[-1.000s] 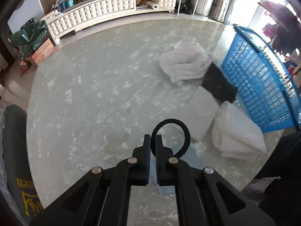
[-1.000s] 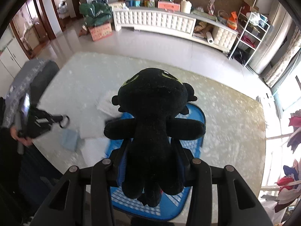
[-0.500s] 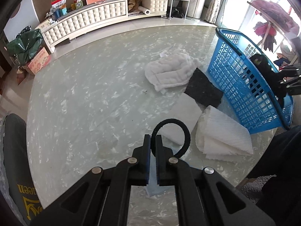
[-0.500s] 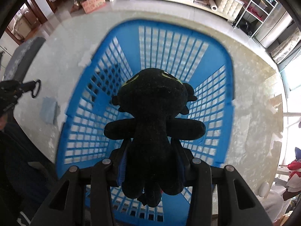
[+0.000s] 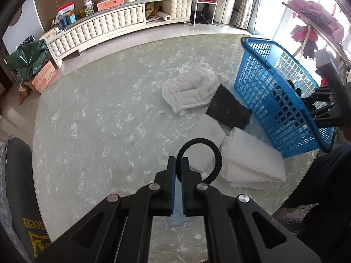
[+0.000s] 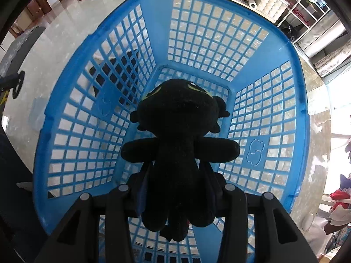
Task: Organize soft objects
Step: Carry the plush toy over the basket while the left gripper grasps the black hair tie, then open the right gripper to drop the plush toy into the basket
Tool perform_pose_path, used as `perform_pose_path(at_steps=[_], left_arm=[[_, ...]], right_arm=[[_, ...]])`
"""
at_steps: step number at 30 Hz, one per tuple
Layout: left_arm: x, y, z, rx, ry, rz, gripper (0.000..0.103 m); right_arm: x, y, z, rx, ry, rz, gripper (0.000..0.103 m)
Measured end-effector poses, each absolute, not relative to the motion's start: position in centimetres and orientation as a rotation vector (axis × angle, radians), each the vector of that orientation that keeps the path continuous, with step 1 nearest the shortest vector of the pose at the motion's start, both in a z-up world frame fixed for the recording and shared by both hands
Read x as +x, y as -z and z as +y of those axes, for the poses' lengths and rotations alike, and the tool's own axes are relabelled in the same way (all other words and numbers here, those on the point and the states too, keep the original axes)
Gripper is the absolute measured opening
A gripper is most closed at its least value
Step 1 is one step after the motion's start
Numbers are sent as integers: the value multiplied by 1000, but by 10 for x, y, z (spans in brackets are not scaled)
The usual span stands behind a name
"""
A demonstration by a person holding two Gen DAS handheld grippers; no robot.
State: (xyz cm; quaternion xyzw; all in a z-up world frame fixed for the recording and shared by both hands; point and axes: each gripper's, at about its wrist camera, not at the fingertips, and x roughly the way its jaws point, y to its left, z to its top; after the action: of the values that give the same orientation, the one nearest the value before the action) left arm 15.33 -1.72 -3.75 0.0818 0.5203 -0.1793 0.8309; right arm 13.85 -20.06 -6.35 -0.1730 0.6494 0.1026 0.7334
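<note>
Plush toy [image 6: 177, 153]: black all over, soft nap, a rounded head with small nubs at the sides, two yellow-green eye marks near the top of the head, stubby arms spread to left and right, legs hanging below the gripper.
Plush toy, place: inside the blue basket [image 6: 65, 100], head toward the basket floor; whether it touches the floor cannot be told.
Right gripper [image 6: 177, 188]: clamped part-way open on the plush toy's body, one finger on each flank, pointing down into the basket.
Left gripper [image 5: 178, 168]: jaws drawn together on a black ring [image 5: 208, 153], which stands out past the fingertips to the right, above the worktop.
Blue basket: bright blue plastic lattice with open square holes on walls and floor, a solid rim, standing at the right edge of the worktop [image 5: 92, 114].
Worktop: round, pale green glass with white flecks.
White fluffy cloth [image 5: 190, 87]: crumpled, lying mid-worktop, left of the basket.
Black pad [image 5: 228, 109]: flat, dark and rough-looking, just beside the basket's near-left wall, touching the fluffy cloth's edge.
White folded cloth [image 5: 252, 164]: waffle-textured, folded in layers, near edge of the worktop, beside the basket's near corner.
Flat white sheet [image 5: 208, 131]: smooth, lying between the black pad and the left gripper, partly under the folded cloth.
Pale blue piece [image 5: 175, 217]: small, flat, seen on the worktop between the left gripper's fingers.
</note>
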Motion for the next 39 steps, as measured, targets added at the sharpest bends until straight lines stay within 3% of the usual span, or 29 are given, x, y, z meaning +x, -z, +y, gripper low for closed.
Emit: perform_pose_path(at_steps=[14, 17, 19, 24, 30, 39], left_arm=[[145, 1, -53, 187, 425, 1029, 4], [145, -3, -65, 200, 437, 1017, 4], [145, -6, -72, 207, 452, 1007, 4], [144, -10, -95, 239, 479, 993, 4], [141, -17, -123, 282, 525, 964, 4], [138, -24, -164, 336, 593, 958, 4]], right_arm=[[103, 84, -201, -393, -217, 1375, 46], [101, 81, -206, -408, -214, 1347, 51], [92, 73, -200, -424, -208, 1317, 71], [78, 53, -199, -432, -195, 1231, 89], [72, 32, -213, -415, -167, 1135, 100], [48, 8, -243, -346, -98, 1041, 101]])
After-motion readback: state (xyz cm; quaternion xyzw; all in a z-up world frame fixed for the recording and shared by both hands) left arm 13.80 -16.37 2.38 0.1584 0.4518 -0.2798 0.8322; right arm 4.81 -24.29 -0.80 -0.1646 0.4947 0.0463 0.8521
